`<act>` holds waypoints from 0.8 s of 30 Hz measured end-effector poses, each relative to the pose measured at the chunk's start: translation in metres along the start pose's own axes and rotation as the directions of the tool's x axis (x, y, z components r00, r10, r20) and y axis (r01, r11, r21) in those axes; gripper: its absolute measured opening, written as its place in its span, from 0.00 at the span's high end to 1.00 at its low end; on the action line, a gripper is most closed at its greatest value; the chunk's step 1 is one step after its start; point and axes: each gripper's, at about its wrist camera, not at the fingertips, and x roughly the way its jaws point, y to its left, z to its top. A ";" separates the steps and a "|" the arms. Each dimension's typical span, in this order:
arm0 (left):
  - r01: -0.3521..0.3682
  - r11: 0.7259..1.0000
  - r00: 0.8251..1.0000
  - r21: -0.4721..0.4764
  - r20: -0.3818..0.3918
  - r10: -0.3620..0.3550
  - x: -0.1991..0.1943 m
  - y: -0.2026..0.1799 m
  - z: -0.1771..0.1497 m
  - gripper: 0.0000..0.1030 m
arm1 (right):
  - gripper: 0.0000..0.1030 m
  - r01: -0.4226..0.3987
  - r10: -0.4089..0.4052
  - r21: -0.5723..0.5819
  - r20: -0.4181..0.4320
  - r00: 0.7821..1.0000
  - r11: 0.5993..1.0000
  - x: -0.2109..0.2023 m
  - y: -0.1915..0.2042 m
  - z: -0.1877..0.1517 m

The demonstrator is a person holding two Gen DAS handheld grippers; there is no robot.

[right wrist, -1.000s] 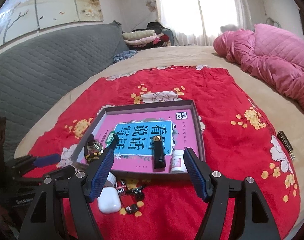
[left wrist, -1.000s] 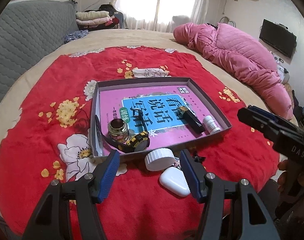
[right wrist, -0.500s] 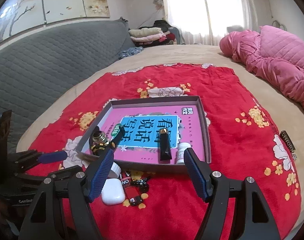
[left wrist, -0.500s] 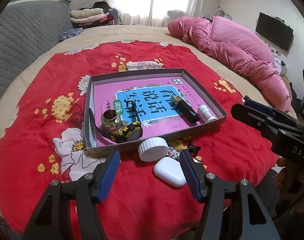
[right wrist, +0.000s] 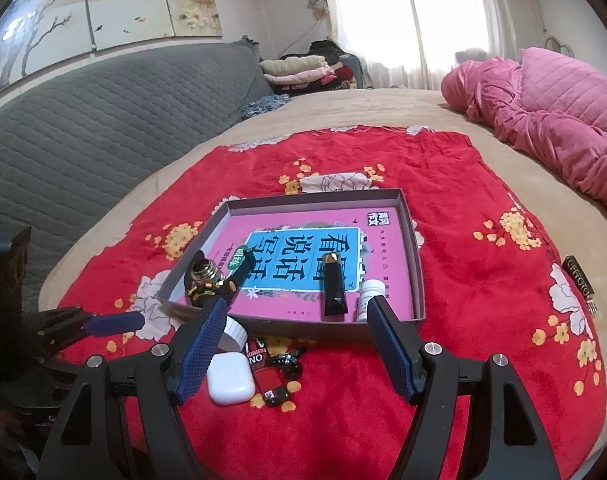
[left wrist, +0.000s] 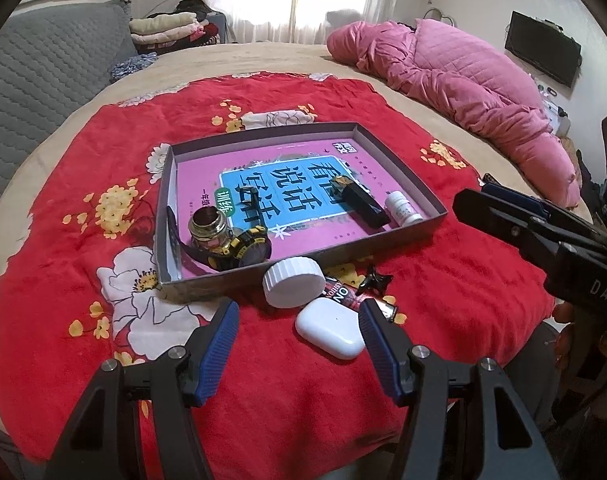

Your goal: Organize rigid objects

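Left wrist view: the left gripper [left wrist: 299,326] hovers with fingers spread and empty above the white earbud case [left wrist: 329,328] and white jar lid [left wrist: 293,282], which lie on the red blanket [left wrist: 443,272] just outside the tray [left wrist: 415,172]. Right wrist view: the right gripper [right wrist: 297,326], fingers likewise spread and empty, faces the tray holding a black tube [right wrist: 333,289] and small white bottle [right wrist: 370,295].

White earbud case [left wrist: 329,333] outside tray [left wrist: 399,236]

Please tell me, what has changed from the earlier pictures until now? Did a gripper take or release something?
Only the viewpoints shifted: both cameras drew back a little from the tray, so more red cloth shows. Nothing was taken or released. The left hand-held gripper and right hand-held gripper stay open and empty. The white cap, white case and the tray's items lie as before.
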 end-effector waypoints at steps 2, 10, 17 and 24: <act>0.002 1.000 1.000 0.005 -0.003 -0.002 0.000 -0.002 0.000 0.40 | 0.28 -0.002 0.002 -0.006 -0.004 1.000 1.000 0.000 0.000 -0.002; 0.022 0.999 0.999 0.027 -0.030 -0.021 0.006 -0.008 -0.005 0.40 | 0.28 -0.003 0.003 -0.007 -0.021 1.000 1.000 0.001 -0.003 -0.009; 0.045 0.997 0.996 0.058 -0.082 -0.041 0.019 -0.017 -0.012 0.40 | 0.28 -0.004 0.004 -0.009 -0.056 0.998 1.000 0.008 -0.006 -0.015; 0.075 0.996 0.991 0.052 -0.117 -0.068 0.030 -0.019 -0.019 0.40 | 0.28 -0.021 0.019 -0.018 -0.103 0.995 1.000 0.018 -0.005 -0.023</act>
